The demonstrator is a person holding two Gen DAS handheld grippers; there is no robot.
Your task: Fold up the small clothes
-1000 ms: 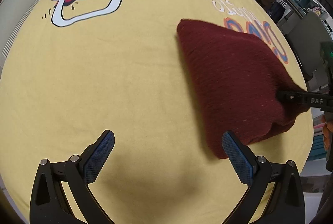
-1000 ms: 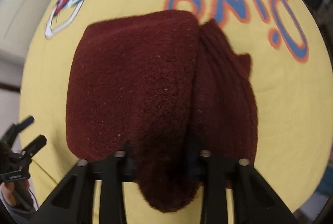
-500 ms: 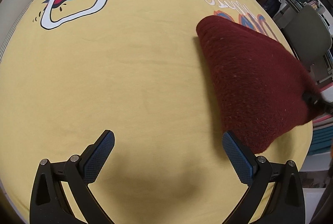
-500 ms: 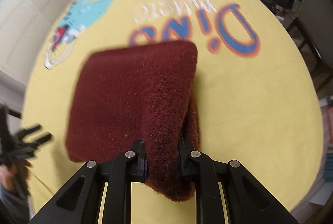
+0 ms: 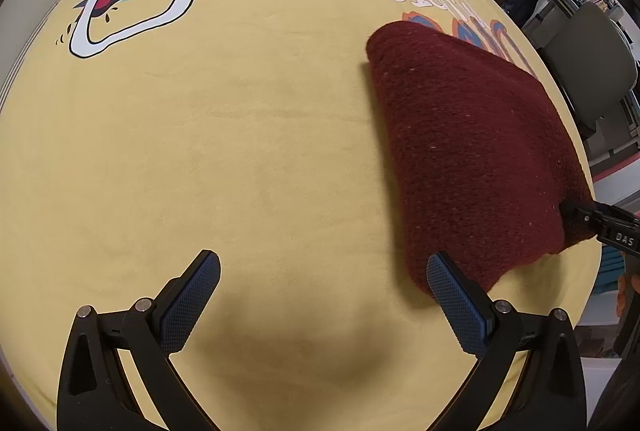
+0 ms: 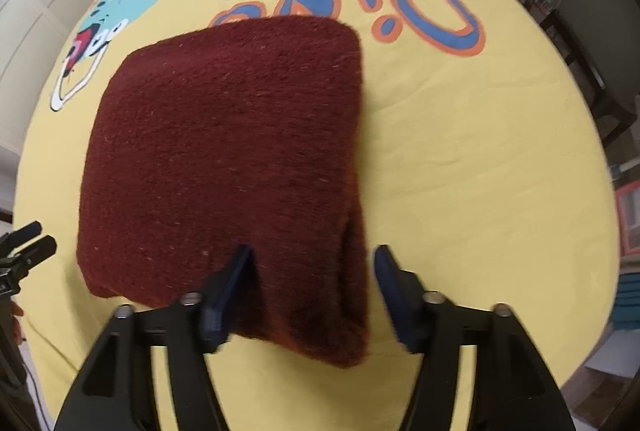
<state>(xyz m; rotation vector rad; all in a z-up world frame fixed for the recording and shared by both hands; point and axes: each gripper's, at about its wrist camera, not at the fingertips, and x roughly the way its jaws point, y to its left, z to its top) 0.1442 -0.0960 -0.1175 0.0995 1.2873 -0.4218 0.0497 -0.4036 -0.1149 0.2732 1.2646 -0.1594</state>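
While the right tool (image 6: pixel 310 291) is opening, its blue pads stand apart on either side of the near edge of the folded dark red knit garment (image 6: pixel 224 159), which lies on the yellow printed cloth (image 6: pixel 460 171) covering the tabletop; the left pad looks to brush the knit and the right pad is clear of it, though motion blur makes the contact hard to judge. Half a second ago those pads were pinched tight on that same edge and the fold was lifted; now it sags flatter. From the left wrist view, the garment (image 5: pixel 472 155) sits at the right side of the cloth, its far corner covering part of the orange and blue lettering (image 5: pixel 492 35). Only the tip of the right tool (image 5: pixel 600 223) shows there, cut off by the frame edge. Over bare yellow cloth, the left tool (image 5: pixel 324 295) hangs with its jaws wide apart and nothing between them, as before. No containers appear in either view.
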